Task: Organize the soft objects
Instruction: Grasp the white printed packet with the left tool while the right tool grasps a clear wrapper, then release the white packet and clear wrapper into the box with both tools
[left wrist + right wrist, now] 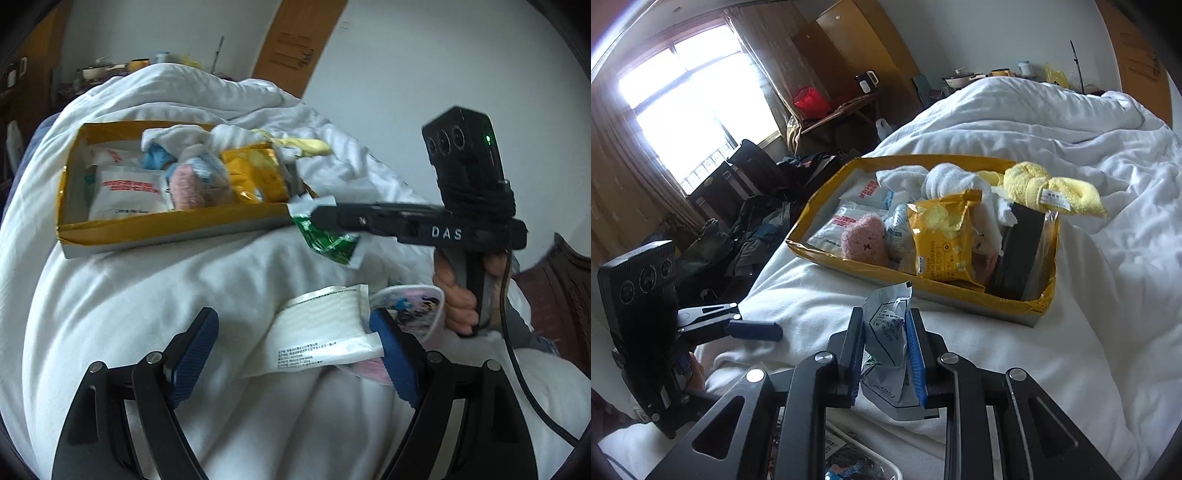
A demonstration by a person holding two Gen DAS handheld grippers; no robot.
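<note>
Box [827, 248] on bed [1071, 332]; snack bag [942, 240] inside box.

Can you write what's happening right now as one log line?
right gripper: shut on crinkly green-and-white packet | left gripper: open above flat white pouch | yellow cardboard box: part-filled

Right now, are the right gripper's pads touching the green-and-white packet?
Touching. The right wrist view shows the right gripper shut, its pads pressing the green-and-white packet from both sides.

Left tongs [295, 354] gape wide and empty; right tongs [884, 354] are clamped, angled downward.
</note>
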